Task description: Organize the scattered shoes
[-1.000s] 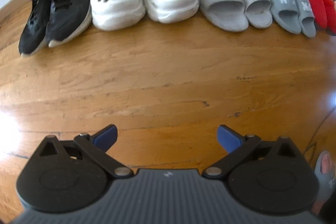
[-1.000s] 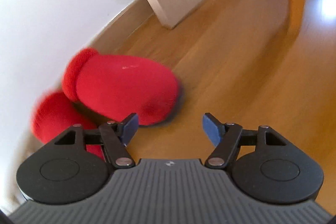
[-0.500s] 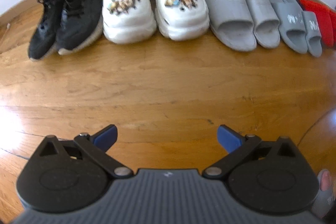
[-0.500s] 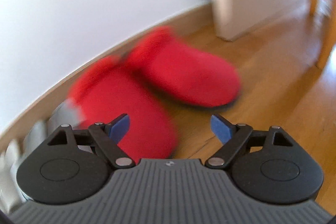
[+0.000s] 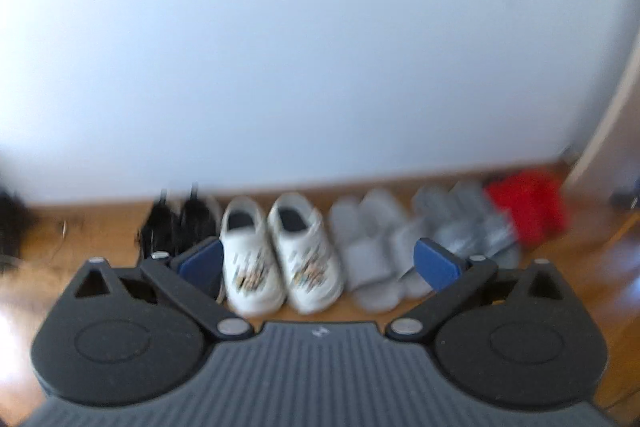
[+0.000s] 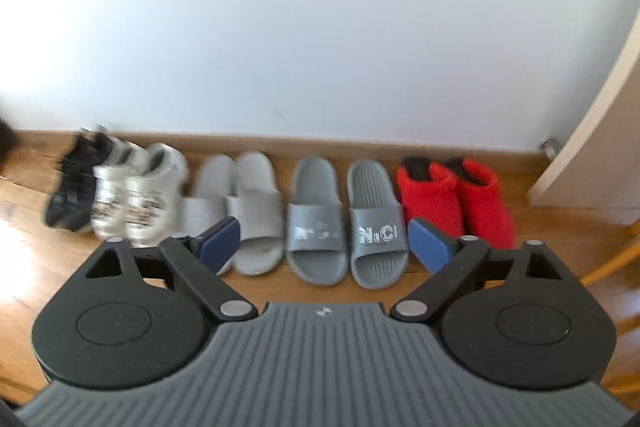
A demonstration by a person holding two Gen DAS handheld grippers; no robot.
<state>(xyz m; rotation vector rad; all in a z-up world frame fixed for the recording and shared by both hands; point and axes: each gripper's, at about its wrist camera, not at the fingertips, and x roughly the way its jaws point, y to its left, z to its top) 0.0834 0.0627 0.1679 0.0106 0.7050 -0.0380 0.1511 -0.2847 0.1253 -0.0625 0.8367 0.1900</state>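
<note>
Shoes in a row, fuzzy red slippers (image 6: 456,195), ribbed grey slides (image 6: 344,223), both grippers (image 6: 324,243) (image 5: 318,259) released, right just widened, empty

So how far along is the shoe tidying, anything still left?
It looks done: five pairs stand in a row along the wall: black sneakers, white clogs, light grey slides, dark grey slides, red slippers. Nothing is in hand: both hand-held grippers, left and right, are open and empty. No stray shoe is in view.
</note>
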